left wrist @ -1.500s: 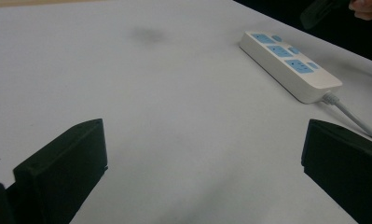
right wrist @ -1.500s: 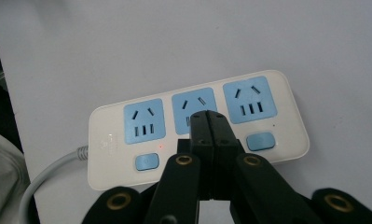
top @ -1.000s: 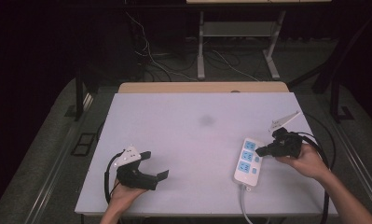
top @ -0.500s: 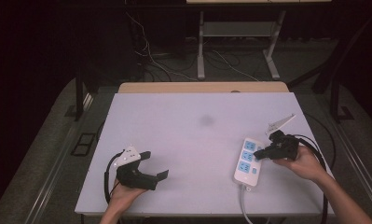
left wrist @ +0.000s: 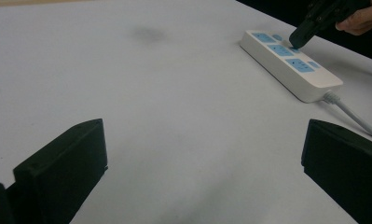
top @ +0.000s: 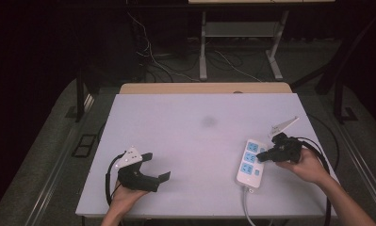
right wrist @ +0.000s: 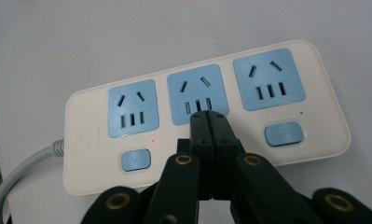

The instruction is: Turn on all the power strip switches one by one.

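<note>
My right claw [right wrist: 207, 122] is pressed together with nothing in it, and its tip sits on the power strip [top: 249, 162], by the middle blue socket [right wrist: 197, 100]. The strip lies flat on the right side of the white tabletop [top: 185, 127], its cord [top: 246, 207] running off the near edge. A tiny red light [right wrist: 152, 139] glows on it. My left claw [top: 153, 168] is spread wide, low over the tabletop, well apart from the strip.

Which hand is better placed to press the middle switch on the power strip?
Right. Its shut tool already sits over the power strip, by the middle socket; the left tool rests open across the table.
</note>
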### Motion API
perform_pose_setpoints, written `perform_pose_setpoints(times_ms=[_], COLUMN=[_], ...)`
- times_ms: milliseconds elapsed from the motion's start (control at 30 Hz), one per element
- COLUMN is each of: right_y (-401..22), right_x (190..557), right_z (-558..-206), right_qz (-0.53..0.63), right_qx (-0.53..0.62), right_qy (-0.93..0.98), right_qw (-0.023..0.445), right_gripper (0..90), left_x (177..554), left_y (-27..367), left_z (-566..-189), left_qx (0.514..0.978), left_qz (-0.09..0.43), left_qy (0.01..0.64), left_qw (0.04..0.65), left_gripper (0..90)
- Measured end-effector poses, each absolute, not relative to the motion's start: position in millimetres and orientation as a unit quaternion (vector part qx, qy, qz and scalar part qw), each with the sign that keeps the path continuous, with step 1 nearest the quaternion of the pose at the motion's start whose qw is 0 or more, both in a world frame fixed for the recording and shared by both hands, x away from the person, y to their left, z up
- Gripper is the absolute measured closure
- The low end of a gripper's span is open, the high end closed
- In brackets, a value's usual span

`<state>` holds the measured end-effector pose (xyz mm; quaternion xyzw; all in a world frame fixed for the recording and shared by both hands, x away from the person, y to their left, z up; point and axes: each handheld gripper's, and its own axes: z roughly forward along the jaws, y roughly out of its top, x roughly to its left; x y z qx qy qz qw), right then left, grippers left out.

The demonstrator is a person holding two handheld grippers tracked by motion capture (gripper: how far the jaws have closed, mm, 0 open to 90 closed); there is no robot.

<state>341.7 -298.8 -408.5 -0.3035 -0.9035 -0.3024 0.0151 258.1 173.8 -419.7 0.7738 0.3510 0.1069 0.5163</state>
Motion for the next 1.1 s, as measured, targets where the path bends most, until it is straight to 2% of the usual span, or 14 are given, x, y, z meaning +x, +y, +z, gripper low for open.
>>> perform_pose_setpoints(times_ms=[333, 833, 1100], right_y=[-293.6, -293.5, -293.6], right_x=[339.1, 342.2, 339.8], right_z=[-408.1, -409.9, -410.8], right_qz=[-0.29, -0.291, -0.294], right_qx=[-0.296, -0.297, -0.29], right_qy=[-0.91, -0.909, -0.911], right_qw=[0.0, 0.008, -0.003], right_gripper=[90.0, 90.0, 90.0], left_x=[257.8, 256.8, 257.5], left_y=[172.6, 171.5, 172.2], left_z=[-420.1, -419.4, -419.7], left_qx=[0.774, 0.775, 0.775], left_qz=[0.106, 0.106, 0.106], left_qy=[0.351, 0.348, 0.349], left_qw=[0.515, 0.516, 0.517], left_gripper=[0.0, 0.0, 0.0])
